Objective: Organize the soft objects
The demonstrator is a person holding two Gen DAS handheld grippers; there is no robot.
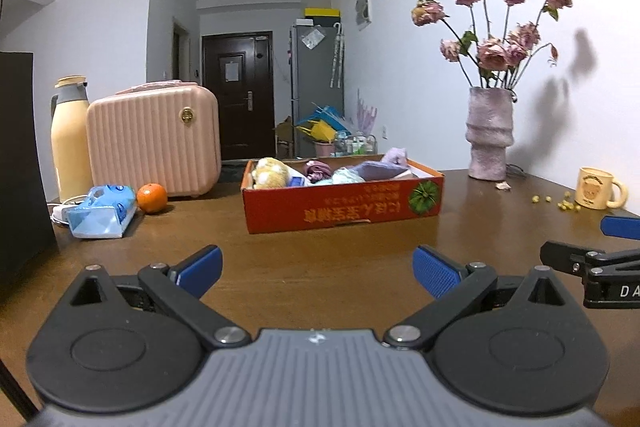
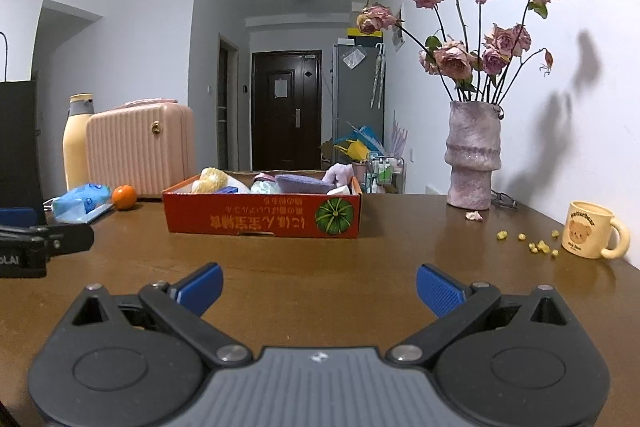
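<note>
While both tools hang low over the brown table (image 1: pixel 320 267) with nothing in them, the sorting looks largely done: the red cardboard box (image 1: pixel 344 205) near the middle of the table already holds the soft things, a yellow plush toy (image 1: pixel 270 171) at its left end, then a bunched purple cloth (image 1: pixel 318 171), pale folded fabric and a lilac piece (image 1: pixel 394 159) at the right. The left gripper (image 1: pixel 318 269) has its blue pads spread wide, empty, and the right gripper (image 2: pixel 319 289) stands the same, spread and empty, both well short of the box. What may remain, I judge, is the blue tissue pack (image 1: pixel 102 213) lying by the orange (image 1: pixel 152 198) at the left, outside the box; nothing else soft lies loose that I can see.
</note>
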